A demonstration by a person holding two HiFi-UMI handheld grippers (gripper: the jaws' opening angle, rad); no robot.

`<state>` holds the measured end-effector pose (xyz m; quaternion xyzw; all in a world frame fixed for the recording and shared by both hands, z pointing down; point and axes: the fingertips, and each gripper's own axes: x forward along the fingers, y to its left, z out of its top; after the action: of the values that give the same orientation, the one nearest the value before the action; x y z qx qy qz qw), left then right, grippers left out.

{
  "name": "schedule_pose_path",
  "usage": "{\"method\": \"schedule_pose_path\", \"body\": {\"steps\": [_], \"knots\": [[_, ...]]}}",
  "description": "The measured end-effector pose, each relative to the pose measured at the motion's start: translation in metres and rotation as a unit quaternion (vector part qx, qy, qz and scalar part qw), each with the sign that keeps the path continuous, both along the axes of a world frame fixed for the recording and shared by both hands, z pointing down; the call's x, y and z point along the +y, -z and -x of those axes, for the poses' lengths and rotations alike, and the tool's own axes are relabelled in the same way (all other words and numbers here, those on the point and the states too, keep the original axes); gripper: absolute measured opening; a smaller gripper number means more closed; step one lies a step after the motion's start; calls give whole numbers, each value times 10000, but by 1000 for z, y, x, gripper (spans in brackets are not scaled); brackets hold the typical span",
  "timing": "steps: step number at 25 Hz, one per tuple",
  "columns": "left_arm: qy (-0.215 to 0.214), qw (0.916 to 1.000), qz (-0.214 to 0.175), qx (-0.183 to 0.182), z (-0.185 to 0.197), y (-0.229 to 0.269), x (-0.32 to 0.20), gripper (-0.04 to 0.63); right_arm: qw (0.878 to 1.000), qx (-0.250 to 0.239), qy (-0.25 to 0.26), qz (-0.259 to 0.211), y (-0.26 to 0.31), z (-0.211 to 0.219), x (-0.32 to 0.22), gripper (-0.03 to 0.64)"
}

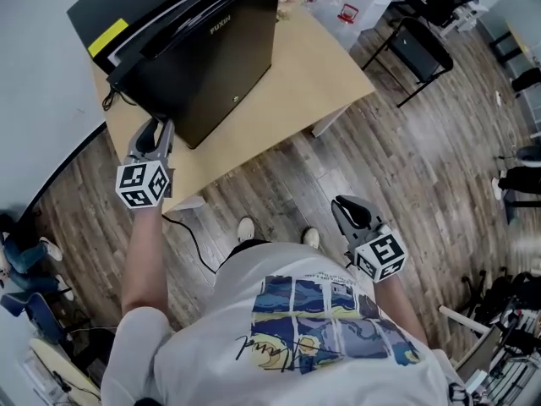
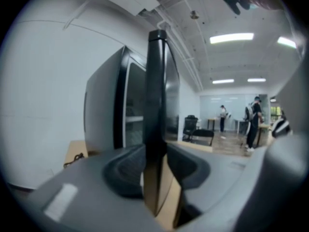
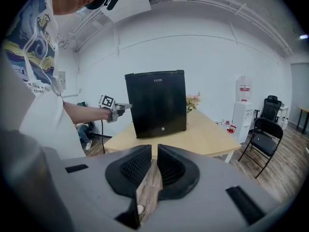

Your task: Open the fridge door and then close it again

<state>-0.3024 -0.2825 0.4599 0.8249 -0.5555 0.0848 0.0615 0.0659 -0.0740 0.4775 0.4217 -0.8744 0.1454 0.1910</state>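
Note:
A black mini fridge [image 1: 211,57] stands on a light wooden table [image 1: 313,66]. Its door is slightly ajar: the left gripper view shows a shelf inside, left of the door's edge [image 2: 155,95]. My left gripper [image 1: 161,127] reaches the door's free edge from the left. The dark edge fills the gap between its pads [image 2: 155,158], so it is shut on it. The right gripper view shows the fridge [image 3: 157,103] from the front, with the left gripper [image 3: 126,106] at its left side. My right gripper [image 1: 342,203] hangs over the floor, away from the table. Its pads [image 3: 154,161] are nearly together and hold nothing.
A black folding chair [image 1: 414,49] stands right of the table, beside a water dispenser [image 3: 243,103]. Flowers [image 3: 193,100] sit behind the fridge. A cable [image 1: 190,235] runs across the wood floor near my feet. People [image 2: 253,122] stand far off in the room.

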Motion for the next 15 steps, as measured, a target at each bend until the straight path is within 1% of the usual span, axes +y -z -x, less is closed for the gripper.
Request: {"method": "schedule_pose_path", "body": {"steps": [6,15], "knots": [[252,9997,31,10,-19,-1,18,146,9998,-81,164,-5,-1,-11,3,40],[505,9987,114,1,-48,-3,40,143,9995,-197,222,-45,-4,-40,9,40]]}}
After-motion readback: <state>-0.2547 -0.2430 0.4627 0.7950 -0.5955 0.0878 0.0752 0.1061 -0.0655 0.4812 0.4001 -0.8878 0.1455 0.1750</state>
